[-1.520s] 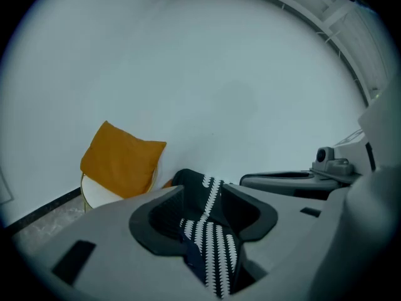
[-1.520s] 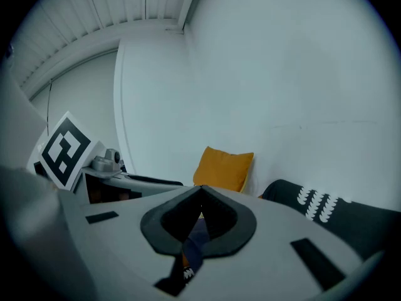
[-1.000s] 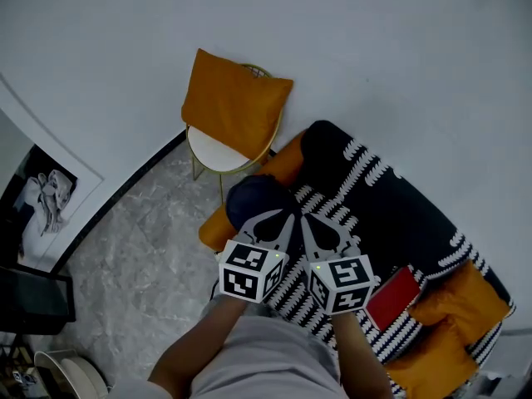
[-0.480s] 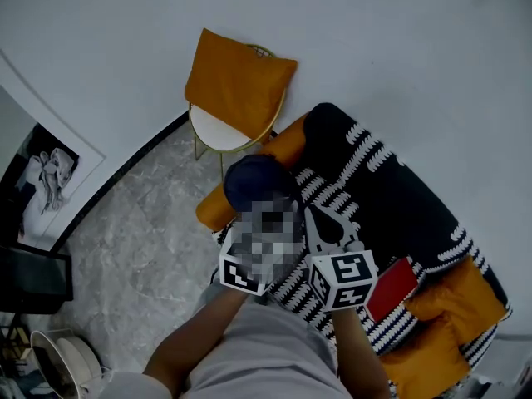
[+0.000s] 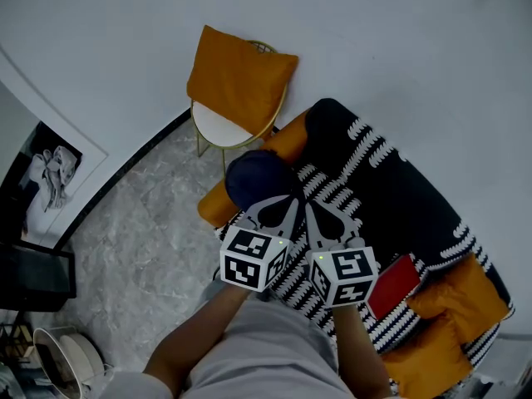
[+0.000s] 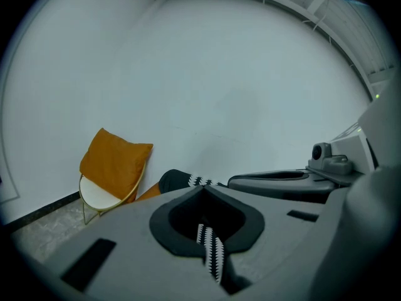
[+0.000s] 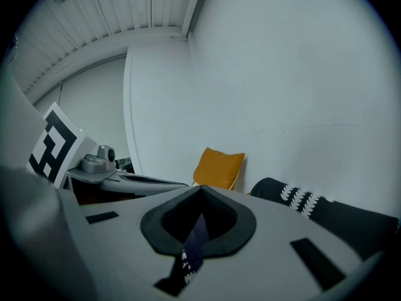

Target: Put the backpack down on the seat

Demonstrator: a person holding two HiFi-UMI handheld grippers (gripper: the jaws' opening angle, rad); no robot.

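We see the dark blue backpack (image 5: 256, 179) closed, so we cannot tell what is in it. It sits just ahead of both claws, over the orange end of the sofa (image 5: 214, 212) nearest the chair (image 5: 218, 128); we cannot tell whether it rests there or hangs.

A black blanket with white zigzags (image 5: 391, 198) covers the sofa seat, with a flat red thing (image 5: 392, 287) lying on it. The chair carries an orange cushion (image 5: 237, 77). The floor (image 5: 141, 239) is grey marble, the wall plain white, and a framed picture (image 5: 46, 191) leans at the left.

The left gripper (image 6: 203, 190) has its jaws pressed together on a thin black-and-white zigzag strap (image 6: 212, 256). The right gripper (image 7: 202, 190) is clamped likewise on a dark blue strap (image 7: 191, 243).
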